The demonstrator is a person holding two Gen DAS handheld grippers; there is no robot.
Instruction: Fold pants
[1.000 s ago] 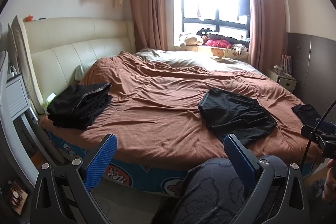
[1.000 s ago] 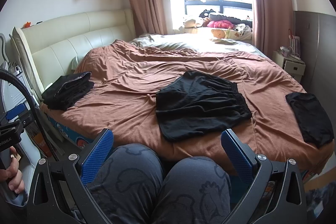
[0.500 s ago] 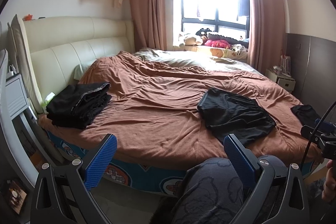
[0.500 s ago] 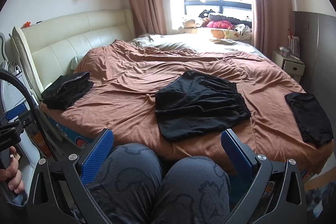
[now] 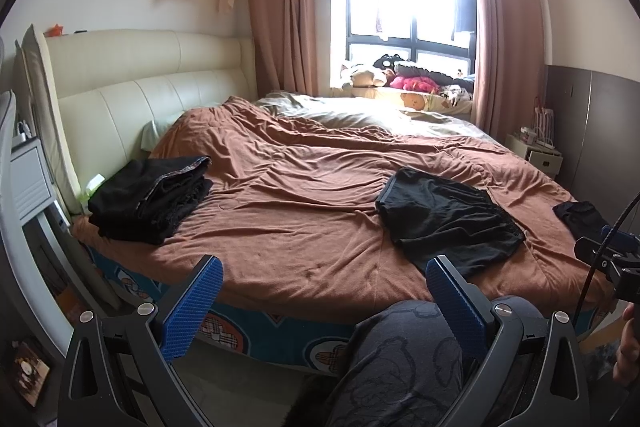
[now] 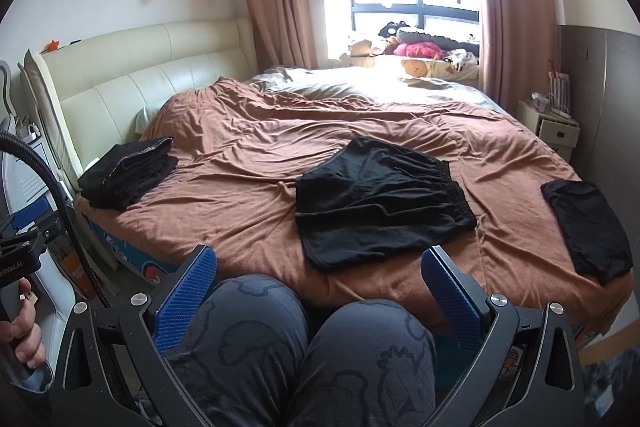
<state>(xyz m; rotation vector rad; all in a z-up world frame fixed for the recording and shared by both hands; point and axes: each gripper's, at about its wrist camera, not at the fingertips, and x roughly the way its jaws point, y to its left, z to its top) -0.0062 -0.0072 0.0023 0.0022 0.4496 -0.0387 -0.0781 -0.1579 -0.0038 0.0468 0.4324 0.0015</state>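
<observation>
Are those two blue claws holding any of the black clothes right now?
No. The left gripper and right gripper both have open jaws, empty, short of the black shorts on the bed.

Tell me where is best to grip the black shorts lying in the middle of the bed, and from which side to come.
Probably the near hem corners. The black shorts lie flat on the brown blanket, gathered waistband toward the right, one hem edge toward the bed's near side. The left gripper and right gripper are both open and empty, so come from the near side, low, pinching one corner each.
</observation>
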